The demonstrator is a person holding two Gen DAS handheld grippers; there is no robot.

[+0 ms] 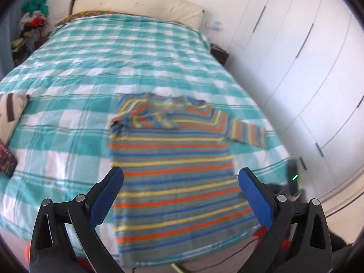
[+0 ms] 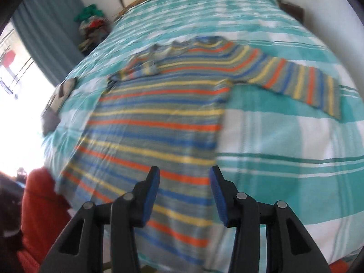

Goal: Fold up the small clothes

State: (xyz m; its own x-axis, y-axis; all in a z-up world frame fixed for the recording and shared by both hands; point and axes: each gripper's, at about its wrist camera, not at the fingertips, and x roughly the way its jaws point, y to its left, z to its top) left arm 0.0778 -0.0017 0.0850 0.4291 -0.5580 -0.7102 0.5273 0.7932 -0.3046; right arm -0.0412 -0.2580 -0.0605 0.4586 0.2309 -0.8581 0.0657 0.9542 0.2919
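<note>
Covering the whole bed, a teal-and-white checked cotton bedspread (image 1: 75, 72) forms the work surface; we log it as soft, slightly rumpled, with thin dark lines through the checks. At its far end we list a long cream padded headboard (image 1: 141, 5), and beside the bed's far corner a heap of mixed green, red and grey clothes (image 1: 34, 20). Along one side of the room we record white flat-fronted wardrobe doors with slim dark bar handles (image 1: 304, 52); on the other, in the right wrist view, a blue-grey pleated curtain (image 2: 47, 31) next to a bright window.

Item: one small long-sleeved knitted jumper in grey with orange, yellow and blue stripes (image 1: 173, 173). We find it lying flat on the bedspread near the bed's near edge, hem toward us and neck away. One sleeve is folded across the chest; the other lies stretched out sideways on the cover.

Item: left gripper (image 1: 180, 182), black plastic arms with blue textured pads, jaws spread wide above the jumper's lower half, nothing between them.

Item: right gripper (image 2: 184, 183), same make, jaws partly apart over the jumper's hem edge, holding nothing.

Both views are motion-blurred.
</note>
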